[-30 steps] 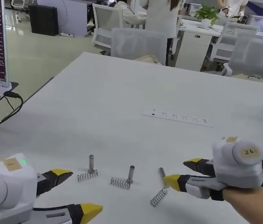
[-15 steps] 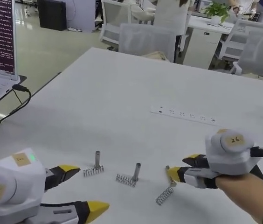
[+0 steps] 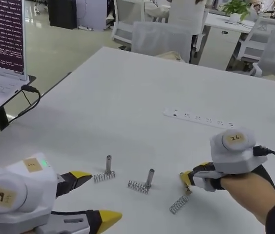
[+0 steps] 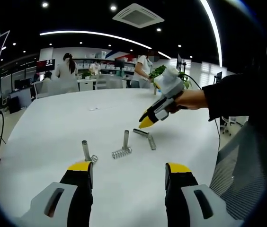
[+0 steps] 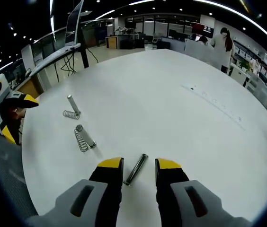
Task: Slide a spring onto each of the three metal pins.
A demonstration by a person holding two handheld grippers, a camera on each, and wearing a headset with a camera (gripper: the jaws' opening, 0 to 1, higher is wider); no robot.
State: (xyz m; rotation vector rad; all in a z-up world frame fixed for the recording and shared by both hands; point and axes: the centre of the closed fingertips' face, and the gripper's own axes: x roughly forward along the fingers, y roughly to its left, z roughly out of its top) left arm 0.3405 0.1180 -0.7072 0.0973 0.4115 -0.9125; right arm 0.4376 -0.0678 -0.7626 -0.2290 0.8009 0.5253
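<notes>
1 of the 3 pins (image 5: 136,169) is seen lying flat on the table (image 5: 171,94), between the parted, empty jaws of the right gripper (image 5: 139,163), its long axis nearly in line with them. The left gripper (image 4: 129,167) is held wide open, empty and farther off.

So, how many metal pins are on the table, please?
3 pins. The pin nearest the left gripper and the middle pin stand upright; the third pin lies flat between the right gripper's tips. None looks hidden.
</notes>
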